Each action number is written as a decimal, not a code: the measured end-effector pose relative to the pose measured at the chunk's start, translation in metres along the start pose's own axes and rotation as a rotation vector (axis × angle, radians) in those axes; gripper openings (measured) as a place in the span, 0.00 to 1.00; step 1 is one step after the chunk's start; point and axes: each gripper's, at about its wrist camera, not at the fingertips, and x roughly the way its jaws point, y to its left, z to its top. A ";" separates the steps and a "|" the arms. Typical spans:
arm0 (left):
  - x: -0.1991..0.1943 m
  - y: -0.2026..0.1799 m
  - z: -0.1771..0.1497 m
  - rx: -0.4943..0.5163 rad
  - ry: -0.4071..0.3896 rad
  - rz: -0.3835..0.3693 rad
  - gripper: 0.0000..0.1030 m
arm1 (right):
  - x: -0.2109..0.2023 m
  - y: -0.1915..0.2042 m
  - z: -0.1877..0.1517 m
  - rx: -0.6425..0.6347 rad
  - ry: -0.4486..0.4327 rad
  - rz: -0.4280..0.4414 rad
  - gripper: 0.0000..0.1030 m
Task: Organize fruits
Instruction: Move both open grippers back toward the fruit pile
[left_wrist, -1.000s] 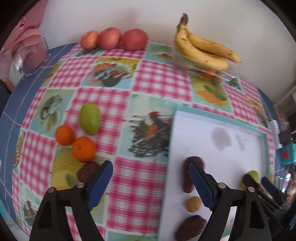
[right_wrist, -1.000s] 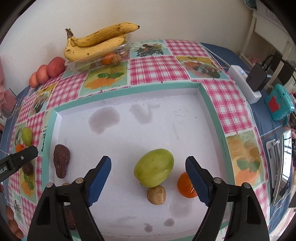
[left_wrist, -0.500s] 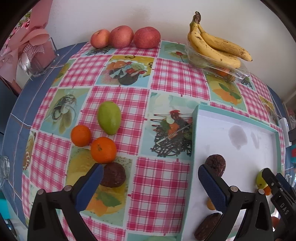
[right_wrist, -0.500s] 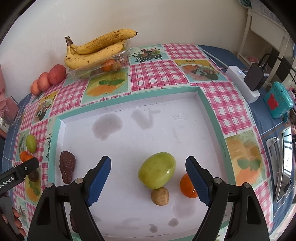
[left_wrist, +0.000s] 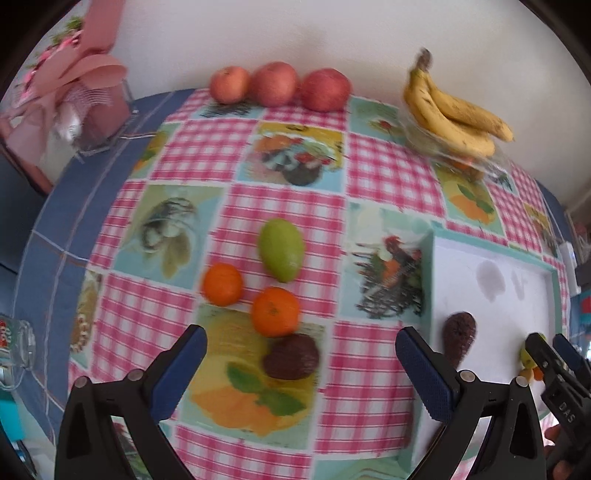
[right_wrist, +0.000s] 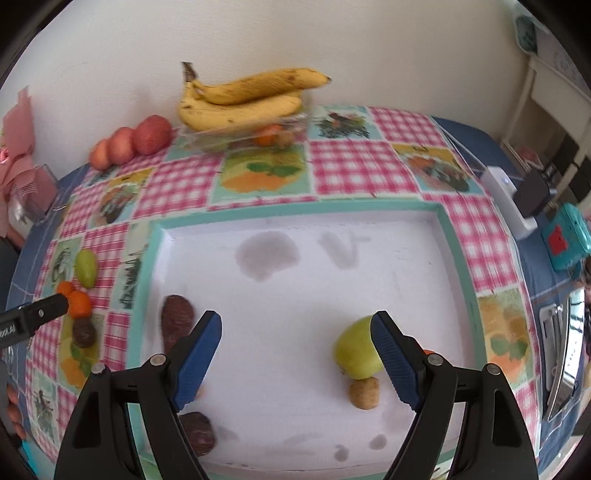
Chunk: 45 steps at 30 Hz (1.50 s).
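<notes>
Loose on the checked tablecloth lie a green mango (left_wrist: 281, 249), two oranges (left_wrist: 222, 284) (left_wrist: 275, 311) and a dark brown fruit (left_wrist: 291, 356). My left gripper (left_wrist: 300, 341) hovers open over them, and the dark fruit sits between its blue pads without touching. The white tray (right_wrist: 295, 277) holds a green mango (right_wrist: 356, 352), a small tan fruit (right_wrist: 364, 393), two dark brown fruits (right_wrist: 177, 321) (right_wrist: 197, 432) and an orange (right_wrist: 428, 351) mostly hidden by a finger. Over the tray, my right gripper (right_wrist: 295, 325) is open and holds nothing.
Bananas (left_wrist: 454, 114) rest on a clear plastic box at the back wall, with three apples (left_wrist: 280, 86) to their left. A pink holder (left_wrist: 92, 110) and a glass mug (left_wrist: 14, 347) stand at the left edge. A white power block (right_wrist: 506, 195) and a teal device (right_wrist: 565, 236) lie right of the tray.
My left gripper has swung left from the tray edge, bringing the loose fruits between its fingers. The right gripper shifted left, so the tray mango now sits behind its right finger.
</notes>
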 end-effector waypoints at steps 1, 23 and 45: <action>-0.002 0.006 0.001 -0.006 -0.009 0.010 1.00 | -0.001 0.004 0.001 -0.007 -0.001 0.004 0.81; -0.027 0.105 0.007 -0.166 -0.090 0.064 1.00 | -0.009 0.111 0.006 -0.110 -0.017 0.247 0.81; -0.010 0.123 0.014 -0.253 -0.084 -0.030 0.91 | 0.010 0.171 0.005 -0.213 0.016 0.287 0.81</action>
